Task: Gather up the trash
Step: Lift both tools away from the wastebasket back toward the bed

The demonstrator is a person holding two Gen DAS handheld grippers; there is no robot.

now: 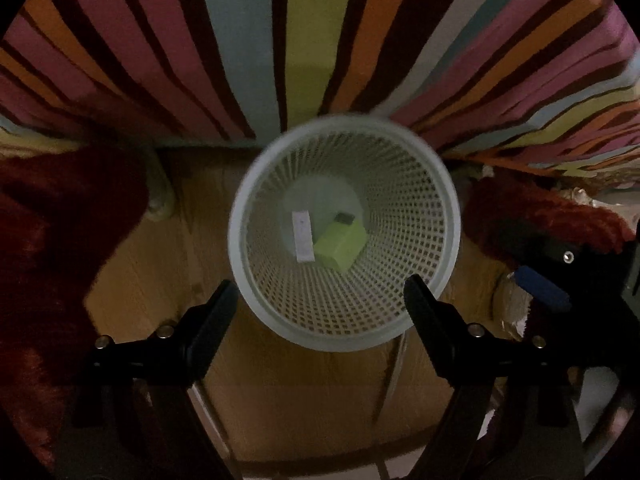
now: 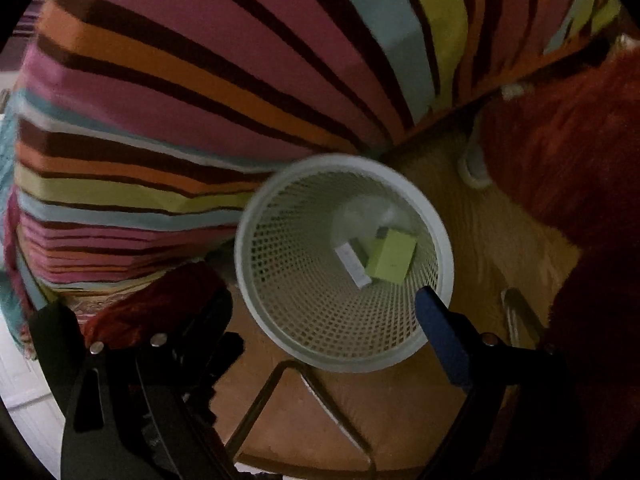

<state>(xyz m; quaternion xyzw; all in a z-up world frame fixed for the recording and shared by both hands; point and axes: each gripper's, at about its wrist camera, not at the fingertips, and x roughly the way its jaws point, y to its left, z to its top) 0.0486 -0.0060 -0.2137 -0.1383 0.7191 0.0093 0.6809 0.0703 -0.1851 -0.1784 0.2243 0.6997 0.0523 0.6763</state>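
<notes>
Where mesh bin (image 1: 420, 216) stands, one green box (image 1: 340, 246), one white strip (image 1: 302, 236)

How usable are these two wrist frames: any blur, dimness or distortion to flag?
Left wrist view: dim overall, the mesh wastebasket rim smeared by motion blur, the green box inside soft but readable; fisheye bends the striped bedcover. Right wrist view: equally dark, black corners from the lens circle, the basket rim blurred, the white slip legible; the red fuzzy fabric lost in shadow.
</notes>
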